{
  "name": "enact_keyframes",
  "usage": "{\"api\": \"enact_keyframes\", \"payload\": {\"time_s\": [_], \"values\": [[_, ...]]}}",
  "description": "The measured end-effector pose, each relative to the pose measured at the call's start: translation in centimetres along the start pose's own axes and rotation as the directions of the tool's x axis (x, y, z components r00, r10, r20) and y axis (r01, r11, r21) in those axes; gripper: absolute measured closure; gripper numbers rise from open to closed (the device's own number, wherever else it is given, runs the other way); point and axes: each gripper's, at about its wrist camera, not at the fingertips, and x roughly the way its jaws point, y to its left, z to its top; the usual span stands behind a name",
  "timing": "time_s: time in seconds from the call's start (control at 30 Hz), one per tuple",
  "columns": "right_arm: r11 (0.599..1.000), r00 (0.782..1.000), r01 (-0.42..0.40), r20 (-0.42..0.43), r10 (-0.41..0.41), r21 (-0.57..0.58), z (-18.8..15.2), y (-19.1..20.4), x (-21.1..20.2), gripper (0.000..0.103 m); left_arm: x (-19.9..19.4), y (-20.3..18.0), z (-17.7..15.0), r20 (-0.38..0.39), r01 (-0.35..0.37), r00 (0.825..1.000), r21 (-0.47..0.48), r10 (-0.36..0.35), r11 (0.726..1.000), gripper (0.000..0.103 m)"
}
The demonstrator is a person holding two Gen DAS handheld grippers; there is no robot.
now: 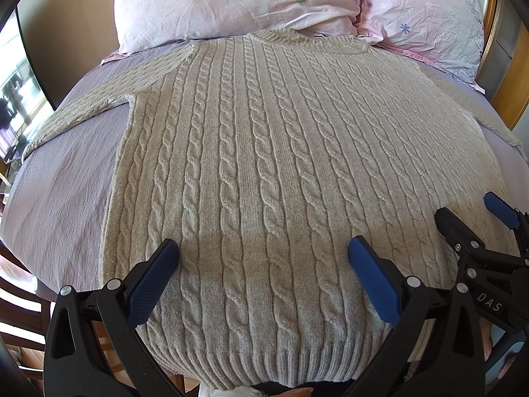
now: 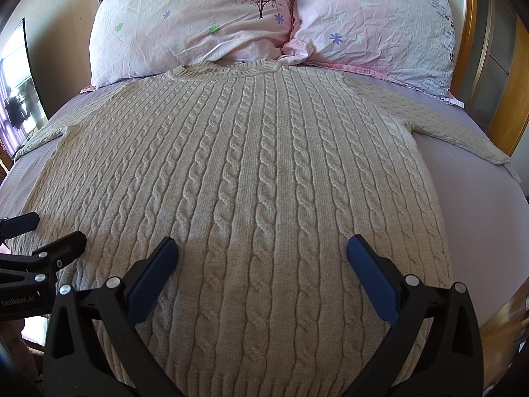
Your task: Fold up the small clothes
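Observation:
A beige cable-knit sweater (image 1: 264,152) lies flat, front up, on the bed, collar toward the pillows and ribbed hem nearest me; it also fills the right wrist view (image 2: 251,178). Its sleeves spread out to the left (image 1: 82,112) and right (image 2: 456,129). My left gripper (image 1: 263,254) is open and empty, hovering over the lower body of the sweater. My right gripper (image 2: 263,251) is open and empty beside it, also over the lower body. The right gripper shows at the right edge of the left wrist view (image 1: 469,221), the left gripper at the left edge of the right wrist view (image 2: 49,231).
The bed has a lilac sheet (image 1: 66,178). Two pink floral pillows (image 2: 198,23) (image 2: 373,23) lie at the head, just past the collar. A wooden headboard frame (image 2: 506,106) stands on the right. A window and dark panel (image 1: 20,76) are on the left.

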Motion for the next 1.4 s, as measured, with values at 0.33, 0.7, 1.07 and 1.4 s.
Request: {"api": "enact_keyframes", "payload": {"time_s": [0.33,0.7,1.07,1.4], "values": [[1.0,1.0,0.0,0.001,0.0,0.0,0.0,0.0,0.0,0.002,0.0,0.0,0.0,0.0,0.0,1.0,0.0,0.0,1.0,0.001],[1.0,1.0,0.001,0.001,-0.001,0.0,0.0,0.0,-0.1,0.002,0.0,0.0,0.0,0.001,0.0,1.0,0.0,0.0,1.0,0.001],[1.0,1.0,0.0,0.004,0.0,-0.002,0.0,0.2,-0.4,0.002,0.0,0.0,0.0,0.001,0.0,1.0,0.001,0.0,1.0,0.001],[0.98,0.969,-0.144,0.218,0.113,0.136,2.8,-9.4,-3.7,0.002,-0.1,-0.1,0.1,0.027,0.001,1.0,0.027,-0.002,1.0,0.001]]}}
